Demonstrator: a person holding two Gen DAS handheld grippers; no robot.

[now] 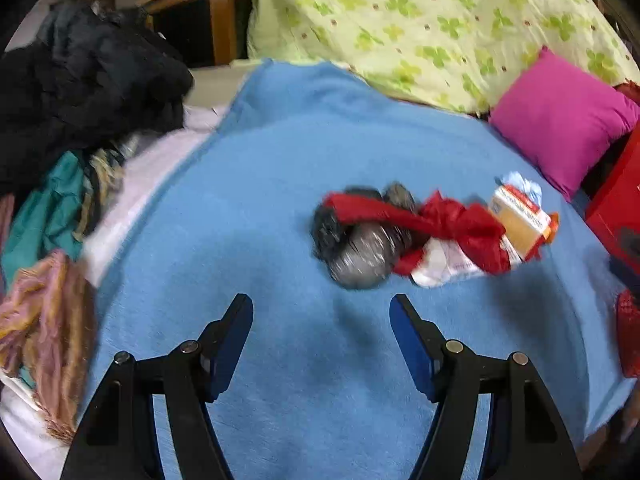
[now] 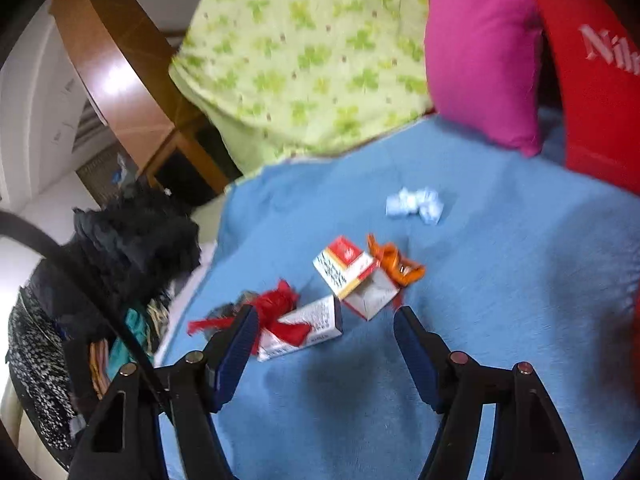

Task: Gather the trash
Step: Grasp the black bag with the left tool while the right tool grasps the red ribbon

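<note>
Two grippers hang over a blue blanket [image 1: 280, 200], both with fingers spread wide and nothing between them. Ahead of the left gripper [image 1: 322, 308], toward the blanket's middle, lies the trash in a loose heap: a crumpled silvery-grey wrapper [image 1: 362, 258] nearest the fingertips but clear of them, a red wrapper [image 1: 440, 220] across it, and a small red-and-white carton [image 1: 520, 220] at the far right end. The right gripper [image 2: 324, 316] is closer in: its left finger [image 2: 236, 344] overlaps the red wrapper [image 2: 280, 308] and a flat white carton [image 2: 308, 328], while an opened red-and-white carton [image 2: 352, 276] sits just beyond the gap, touching neither finger.

Only the right view picks out an orange scrap [image 2: 394, 264] beside that open carton and a crumpled white paper [image 2: 416, 204] farther off toward the pink cushion [image 2: 480, 60]. Only the left view shows the grey wrapper clearly. Dark clothes [image 1: 80, 92] crowd the blanket's left edge.
</note>
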